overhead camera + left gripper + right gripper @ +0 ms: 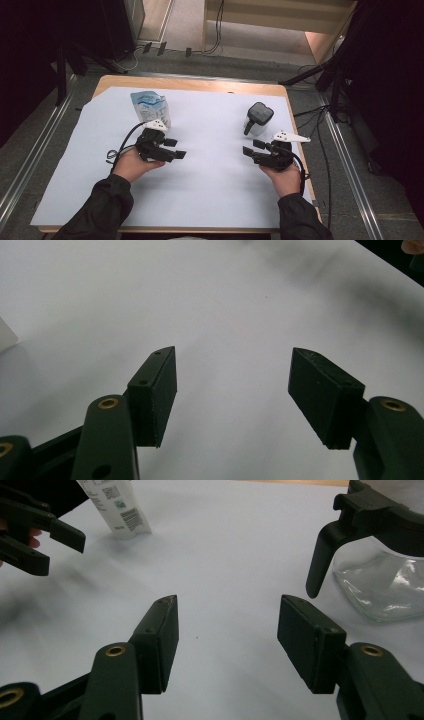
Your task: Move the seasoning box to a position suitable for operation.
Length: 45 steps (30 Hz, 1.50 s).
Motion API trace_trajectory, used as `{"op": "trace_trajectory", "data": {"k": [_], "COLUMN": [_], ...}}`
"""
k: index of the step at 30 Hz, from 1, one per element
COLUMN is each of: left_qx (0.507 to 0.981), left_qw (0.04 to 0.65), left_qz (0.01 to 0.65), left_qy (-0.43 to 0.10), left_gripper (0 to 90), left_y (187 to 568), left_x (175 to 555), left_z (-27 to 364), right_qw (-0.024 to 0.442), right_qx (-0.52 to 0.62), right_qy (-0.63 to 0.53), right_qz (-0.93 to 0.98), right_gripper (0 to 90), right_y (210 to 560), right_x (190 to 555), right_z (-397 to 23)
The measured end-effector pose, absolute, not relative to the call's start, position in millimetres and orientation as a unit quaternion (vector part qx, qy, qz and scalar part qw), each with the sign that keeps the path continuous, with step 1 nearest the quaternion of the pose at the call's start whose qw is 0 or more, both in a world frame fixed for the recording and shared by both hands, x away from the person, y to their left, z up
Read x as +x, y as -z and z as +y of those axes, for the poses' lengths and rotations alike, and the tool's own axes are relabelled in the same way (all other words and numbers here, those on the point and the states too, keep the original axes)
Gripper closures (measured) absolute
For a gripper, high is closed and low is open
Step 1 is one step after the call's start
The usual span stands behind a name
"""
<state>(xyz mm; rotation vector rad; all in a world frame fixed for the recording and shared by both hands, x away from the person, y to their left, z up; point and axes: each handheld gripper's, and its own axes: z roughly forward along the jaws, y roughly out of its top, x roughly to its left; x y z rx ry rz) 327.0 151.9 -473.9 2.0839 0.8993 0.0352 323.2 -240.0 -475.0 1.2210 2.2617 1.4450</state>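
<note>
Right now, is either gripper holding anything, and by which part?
Nothing is held. The left gripper and right gripper both stand open over bare white paper; the pouch and glass jug stand apart, untouched.

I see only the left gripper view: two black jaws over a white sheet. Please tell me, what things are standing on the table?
Observer: In the high view a blue and white pouch stands just beyond the left gripper.
Operator: Is there another thing?
Observer: Yes, a clear glass jug with a black lid and handle stands beyond the right gripper.
Operator: Does the right gripper hold the jug?
Observer: No. In the right gripper view its jaws stand open over bare sheet, and the jug's handle is apart from them.
</note>
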Motion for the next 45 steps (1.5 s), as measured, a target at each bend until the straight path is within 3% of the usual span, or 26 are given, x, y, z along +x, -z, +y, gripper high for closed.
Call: {"op": "trace_trajectory", "data": {"k": [23, 45], "left_qx": [0.832, 0.836], "left_qw": [0.422, 0.416], "left_qz": [0.359, 0.356], "left_qy": [-0.015, -0.022], "left_gripper": [37.0, 37.0], "left_y": [472.6, 470.8], "left_x": [326.2, 319.5], "left_z": [152.7, 153.8], "right_qw": [0.115, 0.142], "right_qx": [0.399, 0.431], "right_qy": [-0.467, -0.475], "right_qz": [0.780, 0.754], "right_gripper": [39.8, 23.7], "right_y": [473.8, 468.2], "right_x": [326.5, 358.5], "right_z": [-241.0, -273.3]}}
